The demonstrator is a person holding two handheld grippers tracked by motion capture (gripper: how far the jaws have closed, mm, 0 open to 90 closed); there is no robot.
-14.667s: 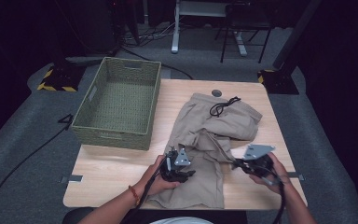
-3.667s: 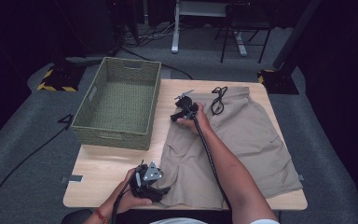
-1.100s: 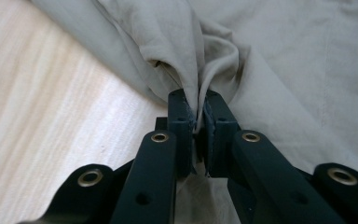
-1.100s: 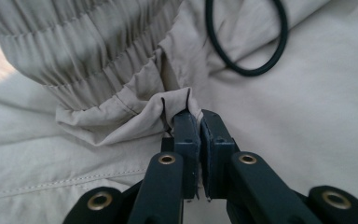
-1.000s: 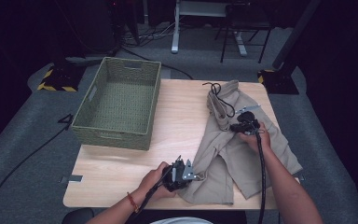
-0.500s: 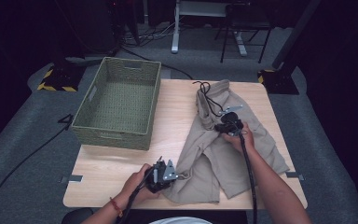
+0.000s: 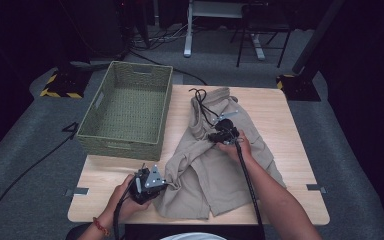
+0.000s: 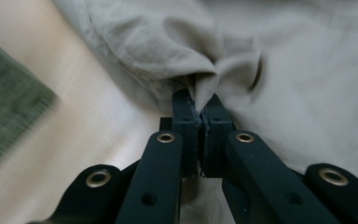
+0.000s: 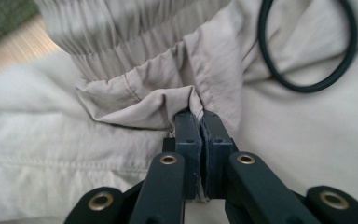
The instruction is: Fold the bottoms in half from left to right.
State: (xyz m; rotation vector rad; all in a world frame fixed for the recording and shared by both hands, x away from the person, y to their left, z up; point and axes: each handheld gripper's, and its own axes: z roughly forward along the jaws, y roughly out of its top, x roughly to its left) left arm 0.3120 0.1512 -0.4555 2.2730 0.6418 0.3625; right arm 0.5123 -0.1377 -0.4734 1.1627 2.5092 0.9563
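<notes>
Left claw (image 8: 200, 109) and right claw (image 9: 201, 122) each pinch a fold of the shorts (image 7: 220, 165), half-folded on the worktop (image 7: 290, 130); light, limp cloth; you should grip at hem and waistband.

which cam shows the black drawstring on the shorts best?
The right gripper view: the drawstring loops large and sharp across the shorts, just past the right gripper, which is shut on a fold near the waistband. The high view shows it small at the waistband. The left gripper view gives cloth, no cord.
</notes>
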